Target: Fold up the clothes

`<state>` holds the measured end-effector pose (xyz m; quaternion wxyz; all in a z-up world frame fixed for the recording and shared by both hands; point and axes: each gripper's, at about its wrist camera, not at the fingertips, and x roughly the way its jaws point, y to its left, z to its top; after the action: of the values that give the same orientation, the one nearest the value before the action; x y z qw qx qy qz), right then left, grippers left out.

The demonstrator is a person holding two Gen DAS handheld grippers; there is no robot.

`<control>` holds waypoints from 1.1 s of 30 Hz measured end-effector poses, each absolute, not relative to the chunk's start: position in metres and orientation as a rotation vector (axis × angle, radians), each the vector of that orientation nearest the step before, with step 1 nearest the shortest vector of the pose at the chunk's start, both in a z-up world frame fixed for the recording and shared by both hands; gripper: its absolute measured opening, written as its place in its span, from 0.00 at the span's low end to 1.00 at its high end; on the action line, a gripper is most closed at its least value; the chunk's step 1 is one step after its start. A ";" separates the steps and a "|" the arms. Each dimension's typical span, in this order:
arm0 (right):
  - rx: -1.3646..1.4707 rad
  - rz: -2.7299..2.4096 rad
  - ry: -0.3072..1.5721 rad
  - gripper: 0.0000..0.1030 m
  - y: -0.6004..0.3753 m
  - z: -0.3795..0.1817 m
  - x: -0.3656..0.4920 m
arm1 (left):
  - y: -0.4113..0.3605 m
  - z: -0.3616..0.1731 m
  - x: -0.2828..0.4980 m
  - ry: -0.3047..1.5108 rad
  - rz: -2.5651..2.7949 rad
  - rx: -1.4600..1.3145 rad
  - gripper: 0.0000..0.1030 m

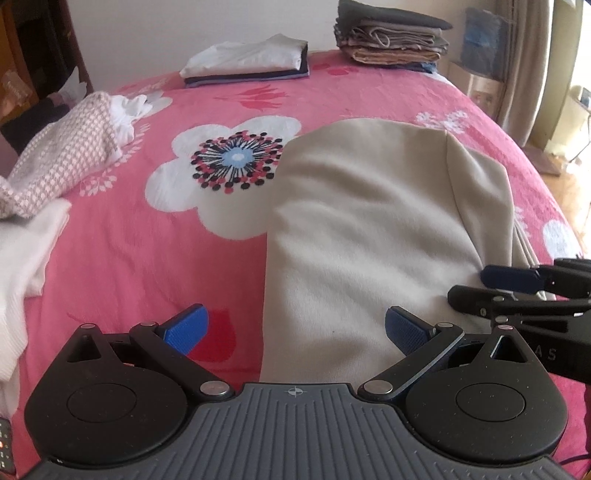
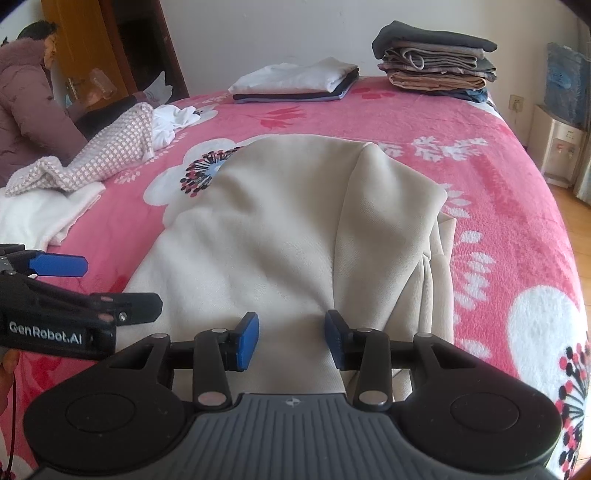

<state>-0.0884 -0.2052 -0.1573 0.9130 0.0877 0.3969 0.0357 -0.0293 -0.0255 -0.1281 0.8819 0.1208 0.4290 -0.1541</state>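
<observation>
2 released grippers, left gripper [image 1: 295, 328] and right gripper [image 2: 291, 341], just above beige garment [image 1: 369, 221].

White wall [image 2: 258, 33], wooden door [image 2: 85, 40], pink floral bedspread [image 2: 424, 110].

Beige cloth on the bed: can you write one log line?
beige cloth: part-folded on pink bed | left gripper: open | right gripper: open, over cloth

Both wrist views close, angled down; share beige garment [image 1: 369, 221].
</observation>
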 end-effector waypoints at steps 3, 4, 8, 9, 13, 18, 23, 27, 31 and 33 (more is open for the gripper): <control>0.181 0.071 0.818 0.41 -0.205 -0.157 -0.088 | -0.025 -0.129 -0.028 0.901 -0.322 0.252 1.00; 0.180 0.070 0.818 0.41 -0.205 -0.157 -0.088 | -0.025 -0.129 -0.028 0.903 -0.322 0.253 1.00; 0.180 0.067 0.818 0.41 -0.204 -0.157 -0.088 | -0.026 -0.131 -0.028 0.908 -0.324 0.266 1.00; 0.179 0.066 0.818 0.41 -0.204 -0.157 -0.088 | -0.027 -0.132 -0.029 0.910 -0.325 0.270 1.00; 0.179 0.064 0.816 0.41 -0.204 -0.157 -0.089 | -0.029 -0.134 -0.030 0.915 -0.330 0.291 1.00; 0.178 0.062 0.815 0.42 -0.203 -0.157 -0.089 | -0.029 -0.136 -0.030 0.921 -0.338 0.309 1.00; 0.177 0.061 0.813 0.42 -0.203 -0.157 -0.089 | -0.030 -0.137 -0.031 0.925 -0.339 0.314 1.00; 0.177 0.060 0.811 0.42 -0.203 -0.157 -0.090 | -0.030 -0.137 -0.030 0.926 -0.338 0.316 1.00; 0.177 0.060 0.810 0.42 -0.203 -0.158 -0.090 | -0.030 -0.137 -0.030 0.928 -0.338 0.315 1.00; 0.176 0.060 0.810 0.42 -0.203 -0.158 -0.090 | -0.030 -0.138 -0.030 0.929 -0.338 0.314 1.00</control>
<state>-0.0896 -0.2031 -0.1575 0.9149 0.0856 0.3934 0.0294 -0.0304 -0.0297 -0.1377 0.8685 0.1501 0.4441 -0.1614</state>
